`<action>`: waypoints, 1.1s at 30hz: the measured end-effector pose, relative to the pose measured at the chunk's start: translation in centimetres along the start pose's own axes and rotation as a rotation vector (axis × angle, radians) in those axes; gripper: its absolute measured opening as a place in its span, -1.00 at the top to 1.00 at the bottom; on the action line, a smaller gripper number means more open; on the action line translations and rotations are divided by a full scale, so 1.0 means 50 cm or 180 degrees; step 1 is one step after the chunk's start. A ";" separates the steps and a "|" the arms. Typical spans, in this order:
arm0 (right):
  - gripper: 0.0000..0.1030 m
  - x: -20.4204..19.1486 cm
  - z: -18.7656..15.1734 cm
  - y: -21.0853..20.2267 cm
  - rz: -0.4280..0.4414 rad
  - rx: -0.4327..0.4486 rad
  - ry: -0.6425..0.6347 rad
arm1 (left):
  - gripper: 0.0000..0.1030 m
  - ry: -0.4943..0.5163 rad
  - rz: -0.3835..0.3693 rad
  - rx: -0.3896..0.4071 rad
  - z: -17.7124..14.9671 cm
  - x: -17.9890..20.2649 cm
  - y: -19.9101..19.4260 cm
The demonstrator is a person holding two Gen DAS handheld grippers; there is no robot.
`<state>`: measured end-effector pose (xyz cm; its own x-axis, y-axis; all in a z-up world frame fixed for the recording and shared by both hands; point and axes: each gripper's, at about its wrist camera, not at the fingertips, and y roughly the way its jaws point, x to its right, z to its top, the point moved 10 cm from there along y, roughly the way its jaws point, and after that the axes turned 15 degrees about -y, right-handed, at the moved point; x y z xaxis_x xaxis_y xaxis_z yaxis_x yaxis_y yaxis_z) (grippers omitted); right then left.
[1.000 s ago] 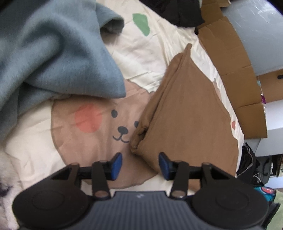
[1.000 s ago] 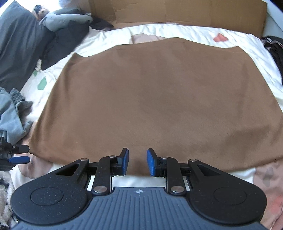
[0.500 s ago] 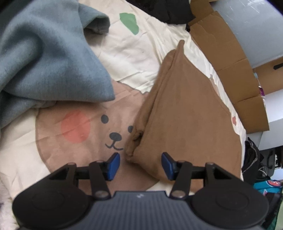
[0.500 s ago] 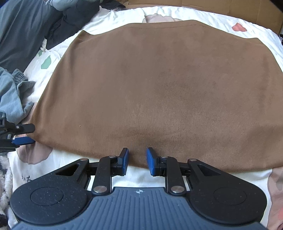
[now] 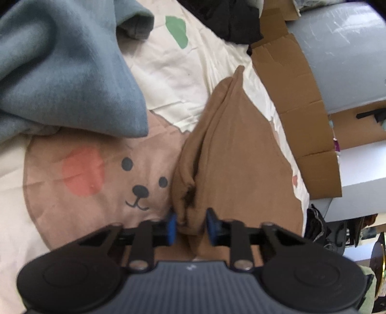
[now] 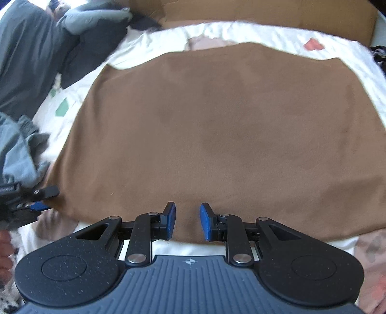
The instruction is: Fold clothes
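A brown garment (image 5: 241, 157) lies flat on the bear-print bedsheet (image 5: 101, 193). Its bunched near-left corner sits between the blue pads of my left gripper (image 5: 190, 224), whose jaws are closing and press on the fabric from both sides. In the right wrist view the same brown garment (image 6: 217, 132) spreads wide and smooth. My right gripper (image 6: 187, 221) stands open just over the garment's near hem, with the cloth under the gap rather than pinched. The left gripper (image 6: 36, 200) shows at that view's left edge, at the garment's corner.
A blue-grey fleece garment (image 5: 60, 72) is heaped left of the brown one. Dark clothes (image 5: 224, 19) and flattened cardboard (image 5: 301, 96) lie along the bed's far side. Grey clothing (image 6: 29, 55) fills the far left corner. White furniture (image 5: 361, 181) stands beyond the bed edge.
My left gripper's jaws have come together from wide open onto the brown garment's corner, which moved in between them. The right gripper has stayed at the near hem, jaws unchanged.
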<state>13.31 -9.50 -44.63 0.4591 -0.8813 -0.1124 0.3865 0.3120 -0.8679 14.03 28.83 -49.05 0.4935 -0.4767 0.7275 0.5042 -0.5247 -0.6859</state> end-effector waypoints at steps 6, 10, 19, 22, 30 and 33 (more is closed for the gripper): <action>0.43 -0.014 -0.003 0.022 0.0064 0.0001 0.0005 | 0.75 -0.0034 -0.0046 0.0049 -0.001 0.004 -0.020; 0.44 -0.046 -0.024 0.063 0.0043 -0.0131 -0.0035 | 0.78 -0.0060 -0.0019 0.0045 0.006 0.001 -0.019; 0.57 -0.038 -0.018 0.022 0.0120 -0.0154 -0.0189 | 0.79 -0.0007 -0.0022 0.0033 0.007 0.010 -0.030; 0.57 -0.008 -0.011 0.006 -0.0060 -0.0116 -0.0165 | 0.79 -0.0021 0.0006 0.0008 0.009 0.005 -0.024; 0.69 0.030 0.002 0.047 -0.0240 -0.0142 -0.0114 | 0.79 -0.0043 0.0092 -0.0014 0.010 -0.014 -0.010; 0.69 0.033 0.026 0.052 -0.0244 -0.0063 -0.0084 | 0.79 -0.0077 0.0096 -0.0014 0.010 -0.019 -0.007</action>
<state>16.09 -9.68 -46.43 0.4499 -0.8925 -0.0327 0.4055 0.2368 -0.8829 13.74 29.80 -49.51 0.5254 -0.4752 0.7058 0.4857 -0.5135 -0.7074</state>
